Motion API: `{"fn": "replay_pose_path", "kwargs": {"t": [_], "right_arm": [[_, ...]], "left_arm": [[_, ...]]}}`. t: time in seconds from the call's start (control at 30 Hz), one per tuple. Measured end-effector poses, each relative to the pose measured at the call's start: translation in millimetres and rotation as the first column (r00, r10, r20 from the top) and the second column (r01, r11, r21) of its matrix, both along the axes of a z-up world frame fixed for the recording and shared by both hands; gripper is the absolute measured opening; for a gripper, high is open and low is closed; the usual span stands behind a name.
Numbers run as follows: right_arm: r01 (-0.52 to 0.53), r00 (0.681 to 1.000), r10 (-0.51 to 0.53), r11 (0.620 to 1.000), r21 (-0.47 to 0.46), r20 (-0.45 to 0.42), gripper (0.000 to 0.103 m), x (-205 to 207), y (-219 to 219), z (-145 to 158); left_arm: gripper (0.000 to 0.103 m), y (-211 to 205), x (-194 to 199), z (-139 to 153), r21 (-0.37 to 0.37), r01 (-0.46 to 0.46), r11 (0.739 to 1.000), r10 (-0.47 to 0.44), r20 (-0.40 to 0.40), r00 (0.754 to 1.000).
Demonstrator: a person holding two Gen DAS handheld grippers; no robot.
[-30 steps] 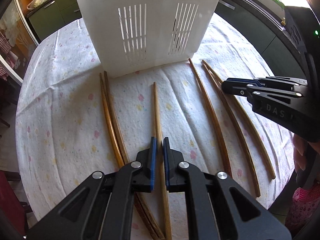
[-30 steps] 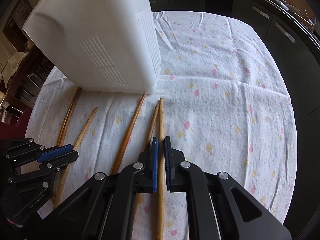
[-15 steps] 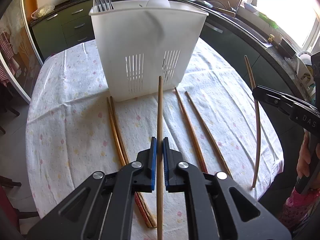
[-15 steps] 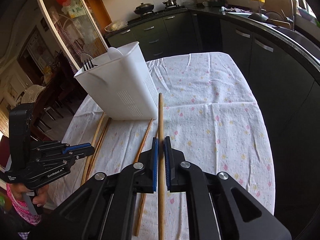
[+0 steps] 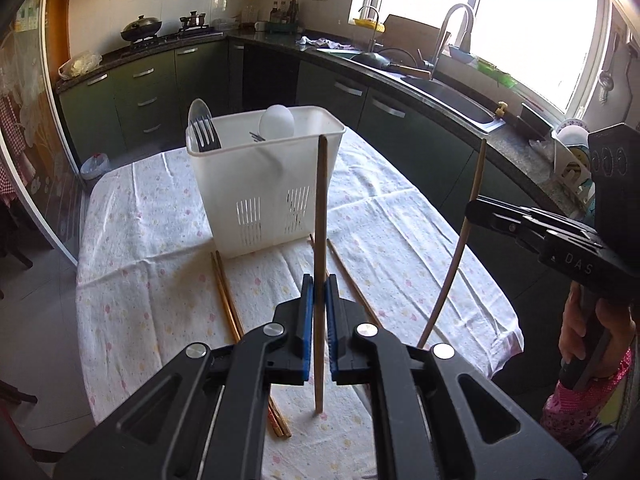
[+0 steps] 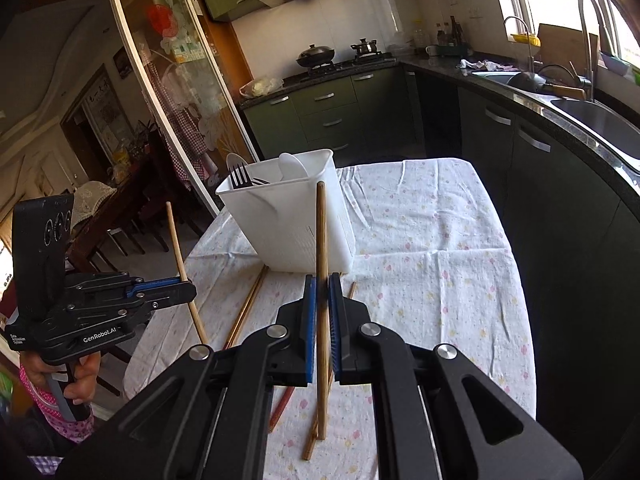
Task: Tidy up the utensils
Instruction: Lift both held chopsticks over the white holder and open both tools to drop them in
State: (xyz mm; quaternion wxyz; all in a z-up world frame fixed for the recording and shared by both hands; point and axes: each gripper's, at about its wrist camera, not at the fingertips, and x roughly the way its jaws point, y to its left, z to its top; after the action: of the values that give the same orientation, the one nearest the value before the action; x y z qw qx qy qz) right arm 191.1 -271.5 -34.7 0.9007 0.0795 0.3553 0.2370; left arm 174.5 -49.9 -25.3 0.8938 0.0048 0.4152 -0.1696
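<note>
My left gripper (image 5: 319, 284) is shut on a wooden chopstick (image 5: 321, 216) and holds it upright above the table. My right gripper (image 6: 322, 286) is shut on another chopstick (image 6: 321, 240), also upright; this one shows in the left wrist view (image 5: 468, 216) too. The white utensil caddy (image 5: 260, 184) stands on the table ahead and holds a fork (image 5: 204, 138) and a white spoon (image 5: 277, 122). Several more chopsticks (image 5: 226, 300) lie on the cloth in front of the caddy. The left gripper also shows in the right wrist view (image 6: 176, 290).
The oval table (image 5: 420, 224) has a white flowered cloth and a drop on all sides. Dark green cabinets and a sink counter (image 5: 440, 92) run behind and to the right. A glass sliding door (image 6: 172, 92) stands to the left.
Both grippers have lifted their chopsticks off the table and risen well above it. The chopsticks now stand upright and the caddy appears farther away.
</note>
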Motion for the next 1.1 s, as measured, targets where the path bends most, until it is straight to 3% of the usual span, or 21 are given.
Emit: {"fn": "replay_pose_path", "kwargs": {"t": [0.4,0.77,0.97,1.1], "right_arm": [[-0.003,1.0,0.003,1.0,0.006,0.012,0.007,-7,-4,5],[0.006,1.0,-0.006,1.0,0.014,0.004,0.007,-5,-11,1],[0.004,1.0,-0.004,1.0,0.019,0.02,0.007,-8,-12,8],[0.0,0.998,-0.002,1.0,0.025,0.059,0.007,-12,-10,23]], "left_arm": [[0.006,4,11,68,-0.011,-0.028,1.0,0.03,0.15,0.988],[0.006,26,48,141,-0.061,-0.169,0.984,0.179,0.324,0.929],[0.006,32,58,152,-0.077,-0.202,0.976,0.216,0.365,0.905],[0.006,30,71,140,-0.044,-0.212,0.976,0.214,0.331,0.919]]}}
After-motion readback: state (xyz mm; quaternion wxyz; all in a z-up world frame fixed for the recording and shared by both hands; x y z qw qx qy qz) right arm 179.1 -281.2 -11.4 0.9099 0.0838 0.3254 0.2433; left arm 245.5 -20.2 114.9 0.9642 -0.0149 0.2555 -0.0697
